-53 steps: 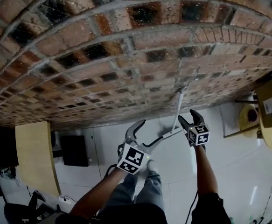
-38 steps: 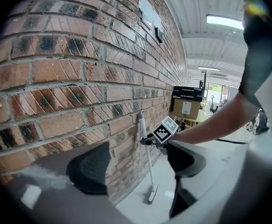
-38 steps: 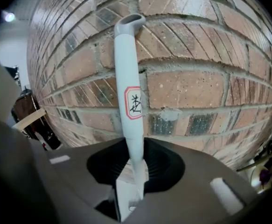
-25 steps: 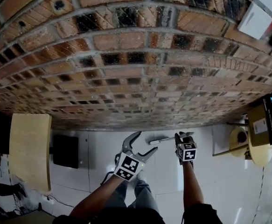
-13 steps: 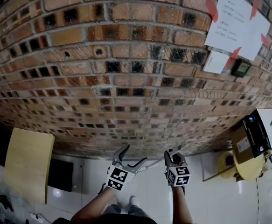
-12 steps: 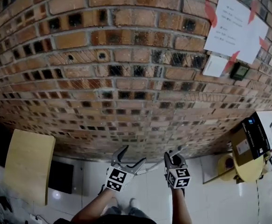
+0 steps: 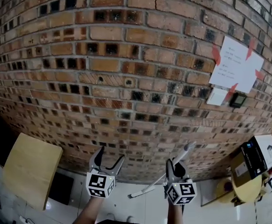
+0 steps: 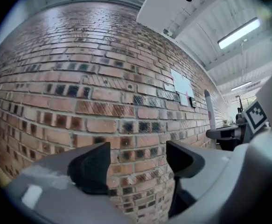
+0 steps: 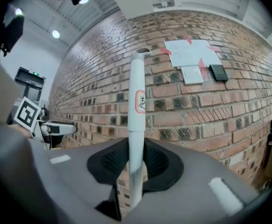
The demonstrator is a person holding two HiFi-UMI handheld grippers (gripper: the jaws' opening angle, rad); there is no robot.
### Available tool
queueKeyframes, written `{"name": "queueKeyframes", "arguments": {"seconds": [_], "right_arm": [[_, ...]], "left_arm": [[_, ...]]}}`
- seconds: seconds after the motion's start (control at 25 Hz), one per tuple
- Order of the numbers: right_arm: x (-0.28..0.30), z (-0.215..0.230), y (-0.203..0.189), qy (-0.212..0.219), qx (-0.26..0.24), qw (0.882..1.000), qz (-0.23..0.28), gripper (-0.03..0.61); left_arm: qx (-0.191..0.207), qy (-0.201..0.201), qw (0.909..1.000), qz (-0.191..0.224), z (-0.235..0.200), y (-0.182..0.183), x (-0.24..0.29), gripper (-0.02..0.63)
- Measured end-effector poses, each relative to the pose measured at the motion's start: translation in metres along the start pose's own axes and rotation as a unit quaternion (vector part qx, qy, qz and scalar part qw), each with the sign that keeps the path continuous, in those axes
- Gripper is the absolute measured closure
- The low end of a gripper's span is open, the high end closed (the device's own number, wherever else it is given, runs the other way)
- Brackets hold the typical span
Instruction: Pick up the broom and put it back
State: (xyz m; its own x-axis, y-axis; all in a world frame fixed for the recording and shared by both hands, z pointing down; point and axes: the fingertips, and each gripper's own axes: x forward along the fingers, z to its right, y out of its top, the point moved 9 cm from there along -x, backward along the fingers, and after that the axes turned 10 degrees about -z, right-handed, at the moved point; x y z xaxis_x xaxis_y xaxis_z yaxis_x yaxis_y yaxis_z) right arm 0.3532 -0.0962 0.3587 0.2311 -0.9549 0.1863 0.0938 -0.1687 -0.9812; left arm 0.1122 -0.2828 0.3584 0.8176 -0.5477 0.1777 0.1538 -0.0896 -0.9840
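My right gripper [image 7: 174,168] is shut on the white broom handle [image 7: 149,186], which slants from upper right to lower left in front of the brick wall [image 7: 126,55]. In the right gripper view the handle [image 9: 136,106] stands upright between the pads of that gripper [image 9: 135,164], its top end reaching above them, with a small red-edged label on it. My left gripper [image 7: 108,160] is held to the left of the handle, open and apart from it. Only the wall shows between its fingers in the left gripper view [image 8: 138,157]. The broom's head is not clearly visible.
White paper sheets [image 7: 236,64] are taped to the wall at the right, with a small dark device [image 7: 238,100] below them. A yellow wooden board [image 7: 31,169] lies at the lower left. A cardboard box [image 7: 254,160] sits at the lower right on a round yellow table.
Both grippers have risen from near the floor to in front of the wall. The right one kept its hold on the handle, now tilted more upright. The left stayed open.
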Motion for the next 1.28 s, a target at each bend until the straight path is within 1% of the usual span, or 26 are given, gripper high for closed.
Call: {"name": "queueKeyframes", "arguments": {"seconds": [0.08, 0.24, 0.4, 0.6, 0.68, 0.76, 0.8, 0.88, 1.04, 1.28], "right_arm": [[-0.003, -0.010, 0.019, 0.001, 0.002, 1.000, 0.027, 0.492], [-0.011, -0.036, 0.053, 0.012, -0.002, 0.997, 0.081, 0.494], [-0.012, -0.059, 0.072, 0.028, -0.016, 0.993, 0.110, 0.494], [-0.005, -0.074, 0.073, 0.045, -0.022, 0.993, 0.104, 0.494], [-0.003, -0.077, 0.071, 0.049, -0.023, 0.994, 0.099, 0.494], [-0.001, -0.079, 0.070, 0.051, -0.023, 0.994, 0.093, 0.494], [-0.001, -0.079, 0.069, 0.051, -0.023, 0.994, 0.091, 0.494], [0.000, -0.080, 0.068, 0.052, -0.022, 0.995, 0.086, 0.494], [-0.001, -0.086, 0.065, 0.055, -0.021, 0.995, 0.081, 0.494], [0.001, -0.093, 0.060, 0.067, -0.021, 0.995, 0.071, 0.494]], "left_arm": [[-0.003, 0.024, 0.9997, 0.008, -0.012, 0.008, -0.014, 0.238], [0.003, 0.066, 0.9978, 0.007, -0.029, 0.019, -0.038, 0.238], [0.008, 0.080, 0.9966, 0.021, -0.038, 0.026, -0.050, 0.238], [0.003, 0.078, 0.9965, 0.032, -0.040, 0.029, -0.060, 0.238], [0.010, 0.080, 0.9959, 0.043, -0.040, 0.031, -0.064, 0.240], [0.029, 0.092, 0.9935, 0.061, -0.039, 0.035, -0.070, 0.284], [0.033, 0.098, 0.9925, 0.065, -0.039, 0.036, -0.073, 0.290], [0.029, 0.106, 0.9920, 0.063, -0.041, 0.034, -0.074, 0.290], [0.011, 0.108, 0.9922, 0.061, -0.048, 0.028, -0.077, 0.270], [0.008, 0.113, 0.9925, 0.048, -0.051, 0.021, -0.082, 0.270]]}}
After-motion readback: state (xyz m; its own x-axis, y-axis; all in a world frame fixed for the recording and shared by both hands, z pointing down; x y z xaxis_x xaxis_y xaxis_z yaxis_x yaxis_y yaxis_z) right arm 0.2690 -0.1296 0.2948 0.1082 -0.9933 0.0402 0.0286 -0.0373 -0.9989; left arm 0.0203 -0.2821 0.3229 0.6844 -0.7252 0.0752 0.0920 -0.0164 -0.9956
